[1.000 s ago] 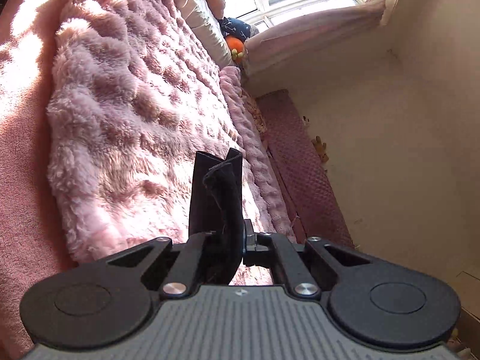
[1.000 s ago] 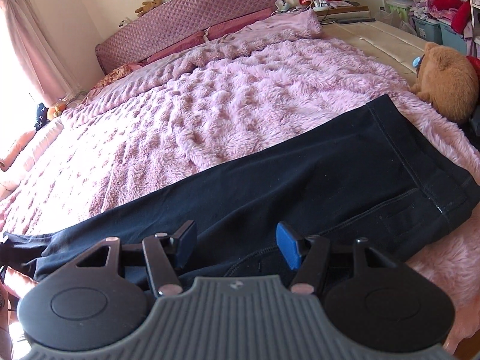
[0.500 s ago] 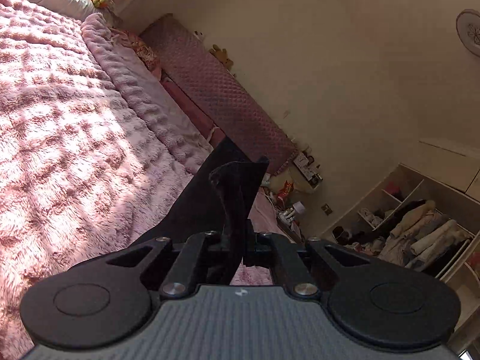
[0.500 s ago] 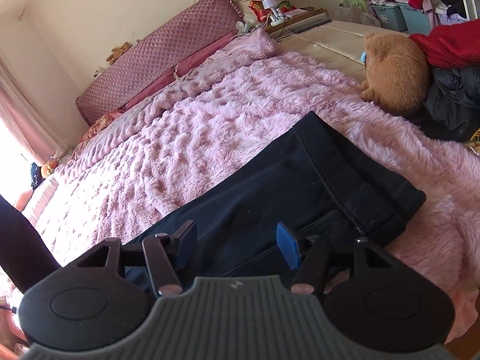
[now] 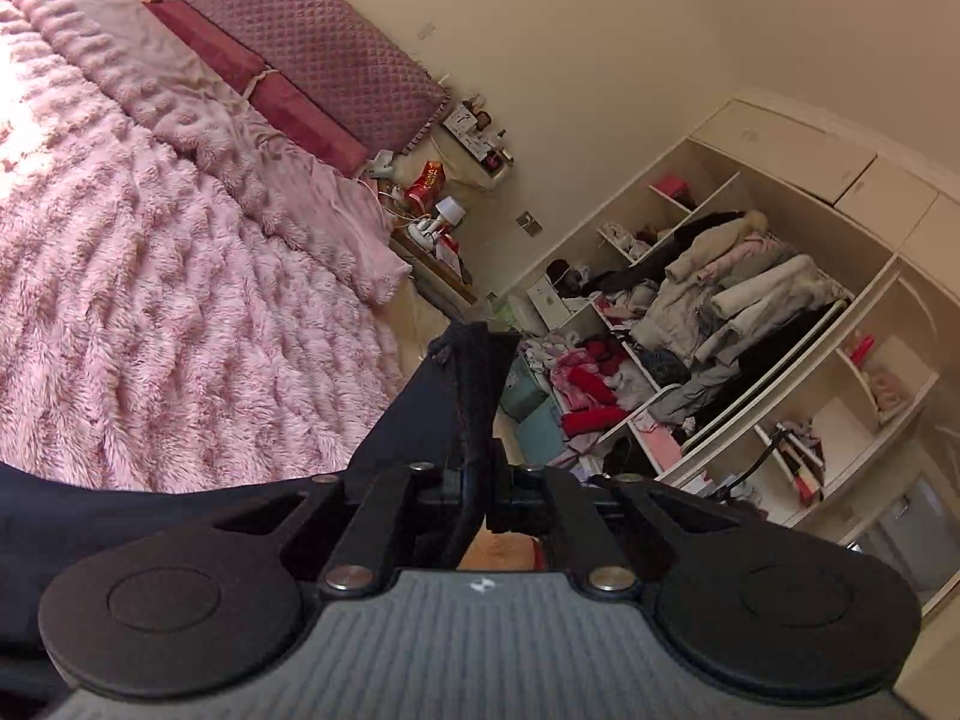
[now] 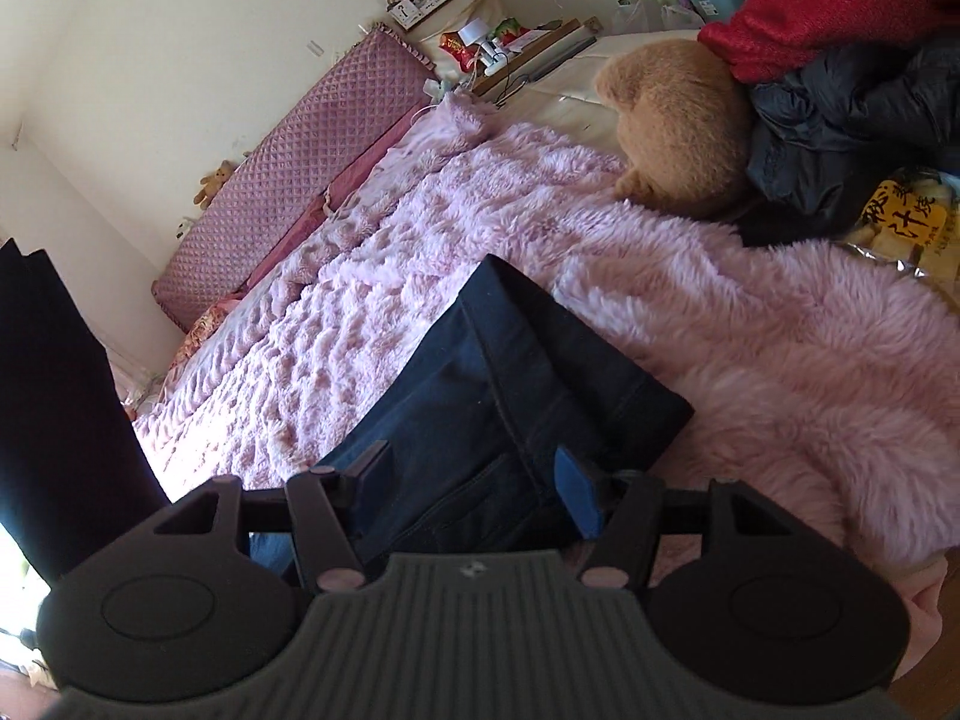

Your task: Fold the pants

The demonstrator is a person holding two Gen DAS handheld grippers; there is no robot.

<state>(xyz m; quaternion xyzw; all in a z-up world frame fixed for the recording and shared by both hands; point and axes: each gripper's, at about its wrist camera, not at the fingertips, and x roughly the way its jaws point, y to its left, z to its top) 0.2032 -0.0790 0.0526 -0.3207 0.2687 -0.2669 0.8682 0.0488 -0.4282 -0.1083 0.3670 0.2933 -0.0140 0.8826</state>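
Dark navy pants [image 6: 516, 396] lie on a fluffy pink blanket [image 6: 750, 360], waistband end toward the right. My right gripper [image 6: 474, 480] is open and empty, hovering just above the waist part with the back pocket. My left gripper [image 5: 480, 480] is shut on the leg hem of the pants [image 5: 474, 384] and holds it lifted above the bed. The raised leg shows as a dark hanging strip at the left of the right wrist view [image 6: 54, 408].
A brown teddy bear [image 6: 678, 132], a red garment [image 6: 840, 6], a dark jacket [image 6: 852, 114] and a snack bag [image 6: 906, 222] sit at the bed's right end. A quilted headboard [image 5: 336, 54], a cluttered nightstand [image 5: 438, 228] and open wardrobe shelves [image 5: 750, 312] stand beyond.
My left gripper has swung the held leg hem up and toward the waistband side, its view turning from the window to the wardrobe. My right gripper has shifted toward the waistband.
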